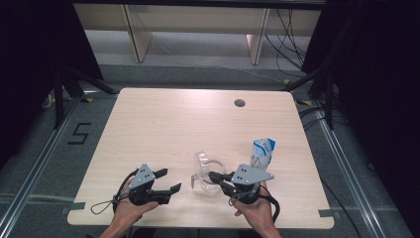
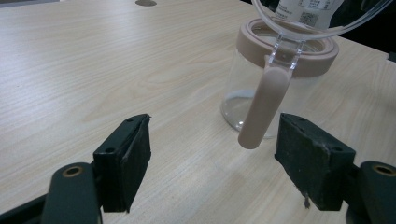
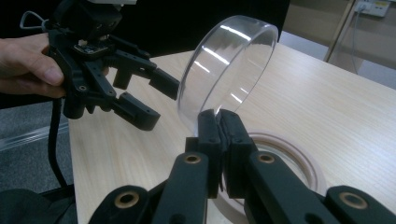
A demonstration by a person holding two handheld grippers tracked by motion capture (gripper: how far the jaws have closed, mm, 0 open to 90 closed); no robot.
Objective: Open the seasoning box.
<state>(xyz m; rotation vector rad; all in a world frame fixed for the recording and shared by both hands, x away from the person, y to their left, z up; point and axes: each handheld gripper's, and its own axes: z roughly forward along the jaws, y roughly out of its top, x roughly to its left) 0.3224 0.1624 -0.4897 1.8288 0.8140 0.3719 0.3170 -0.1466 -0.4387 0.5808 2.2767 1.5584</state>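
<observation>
Jar (image 2: 275, 79) stands on the table (image 1: 163, 124) just ahead of our spread left hand-held gripper (image 2: 215, 154), handle hanging toward it, while our right hand-held gripper (image 3: 219, 122) pinches its raised clear lid (image 3: 226, 70).

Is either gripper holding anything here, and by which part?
The right gripper is shut on the rim of the clear lid, tipped up over the jar. The left gripper is open and holds nothing.

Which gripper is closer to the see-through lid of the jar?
Right. The right gripper is shut on the rim of the clear lid, holding it tilted open over the jar. The left gripper is open, off to the side, touching nothing.
</observation>
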